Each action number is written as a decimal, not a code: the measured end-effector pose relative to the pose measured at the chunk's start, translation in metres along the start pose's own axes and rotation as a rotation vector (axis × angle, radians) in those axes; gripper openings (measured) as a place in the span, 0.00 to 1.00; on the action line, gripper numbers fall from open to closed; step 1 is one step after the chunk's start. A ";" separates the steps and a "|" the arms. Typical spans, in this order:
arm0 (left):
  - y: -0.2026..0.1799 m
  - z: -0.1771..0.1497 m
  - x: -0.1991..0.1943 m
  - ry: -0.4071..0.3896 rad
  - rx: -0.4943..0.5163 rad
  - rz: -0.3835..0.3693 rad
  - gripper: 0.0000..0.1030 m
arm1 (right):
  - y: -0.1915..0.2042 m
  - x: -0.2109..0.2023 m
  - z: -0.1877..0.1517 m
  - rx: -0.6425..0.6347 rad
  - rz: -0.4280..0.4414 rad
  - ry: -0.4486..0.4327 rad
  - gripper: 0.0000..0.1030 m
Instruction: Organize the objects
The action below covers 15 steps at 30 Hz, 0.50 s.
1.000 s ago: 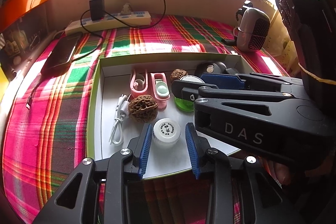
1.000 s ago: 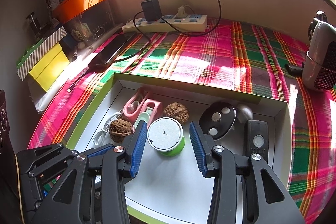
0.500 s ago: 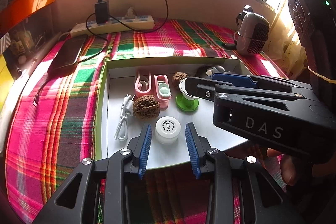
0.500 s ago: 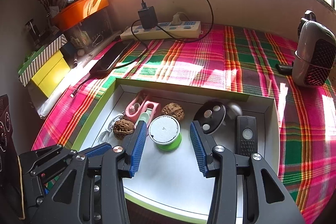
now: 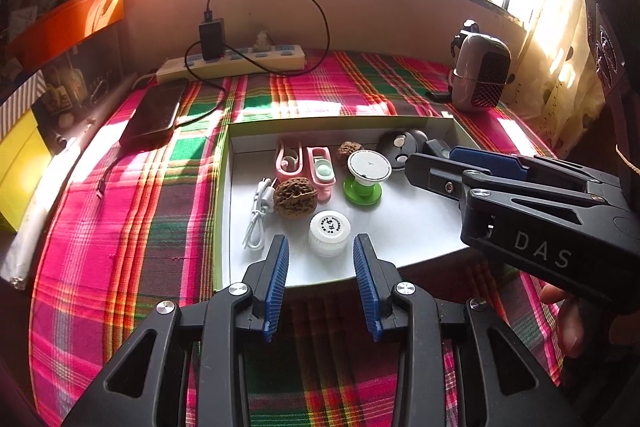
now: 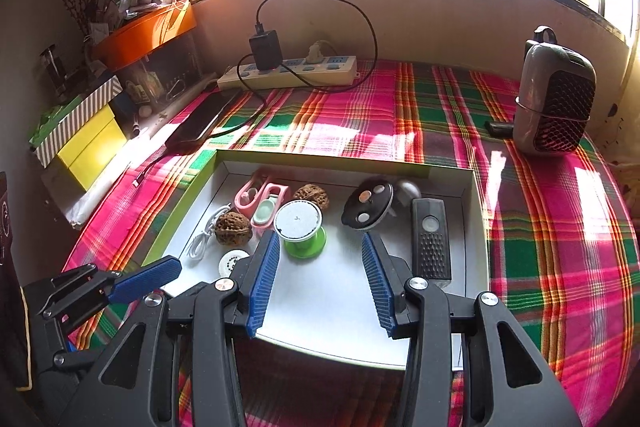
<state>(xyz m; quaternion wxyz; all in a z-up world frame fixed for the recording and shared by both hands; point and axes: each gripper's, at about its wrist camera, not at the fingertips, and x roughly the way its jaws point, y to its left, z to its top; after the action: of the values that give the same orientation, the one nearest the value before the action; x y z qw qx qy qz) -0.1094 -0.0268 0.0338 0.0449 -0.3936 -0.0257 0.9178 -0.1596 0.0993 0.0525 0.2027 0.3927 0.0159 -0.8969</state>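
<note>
Sitting on the plaid tabletop point(image 5: 152, 211), one shallow white box point(image 5: 225, 187) is the landmark. Inside it, from left: one coiled white cable point(image 5: 258, 215), two walnuts point(image 5: 295, 195), two pink cases point(image 5: 289, 159), one white cap point(image 5: 329, 230) with unreadable print, one green spool point(image 5: 364, 179), one black disc point(image 6: 368, 203), one black remote point(image 6: 430, 239). Left hand-held gripper point(image 5: 321, 259) hangs open at the box's near edge, cap ahead. Right hand-held gripper point(image 6: 320, 259), marked "DAS", is open before the spool.

Left tool point(image 5: 320, 285) with black plastic arms, blue ridged pads, round silver screws, right tool point(image 6: 319, 285) the same, white letters DAS on its side, green light on a black box behind it, bare fingertips point(image 5: 568, 323) underneath
</note>
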 end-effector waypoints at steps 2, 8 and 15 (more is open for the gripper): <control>0.001 -0.002 -0.004 -0.002 -0.003 -0.004 0.31 | 0.001 -0.005 -0.004 0.001 -0.011 -0.009 0.43; 0.004 -0.010 -0.017 -0.011 -0.009 0.019 0.31 | 0.005 -0.020 -0.016 0.001 -0.037 -0.026 0.43; 0.004 -0.023 -0.027 -0.011 -0.008 0.039 0.31 | 0.007 -0.035 -0.032 0.007 -0.080 -0.038 0.43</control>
<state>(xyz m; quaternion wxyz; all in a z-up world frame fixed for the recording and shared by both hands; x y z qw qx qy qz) -0.0744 -0.0338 0.0375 0.0253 -0.3893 -0.0220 0.9205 -0.1133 0.1113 0.0558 0.1656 0.3755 0.0247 -0.9116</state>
